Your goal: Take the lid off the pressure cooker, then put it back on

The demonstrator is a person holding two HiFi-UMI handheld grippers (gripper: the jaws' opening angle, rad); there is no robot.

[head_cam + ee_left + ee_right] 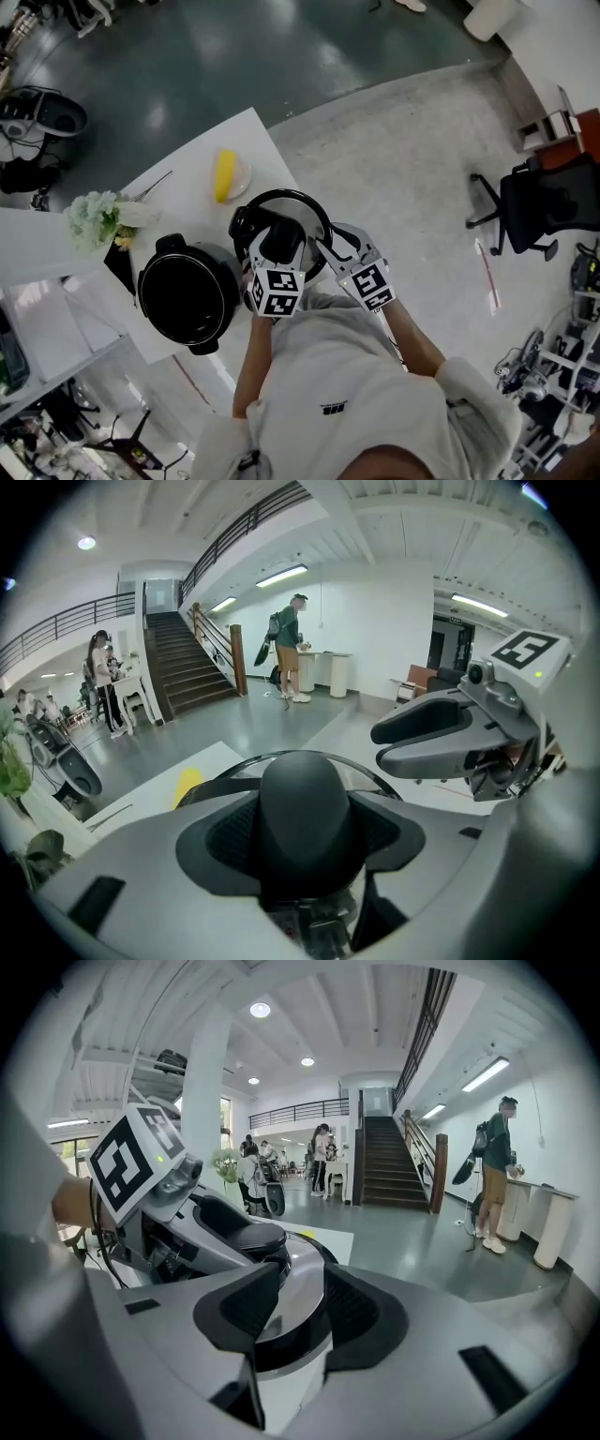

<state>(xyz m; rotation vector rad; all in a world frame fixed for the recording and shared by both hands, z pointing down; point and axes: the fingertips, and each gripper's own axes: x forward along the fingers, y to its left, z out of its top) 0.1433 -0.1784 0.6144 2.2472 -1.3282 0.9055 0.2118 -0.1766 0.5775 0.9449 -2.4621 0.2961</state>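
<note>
- Gripping the round steel pressure-cooker lid (298, 210) at two spots, the person holds it off the open black cooker pot (187, 298), just beside it near the edge of the white table (239, 141).
- The left gripper (305, 832) is clamped on the lid's black dome knob (305, 789), likely to carry the weight.
- The right gripper (286, 1312) pinches the lid's rim, apparently to hold it level and steer it.
- The pot stands uncovered, so refitting the lid seems to be the step that remains.
</note>
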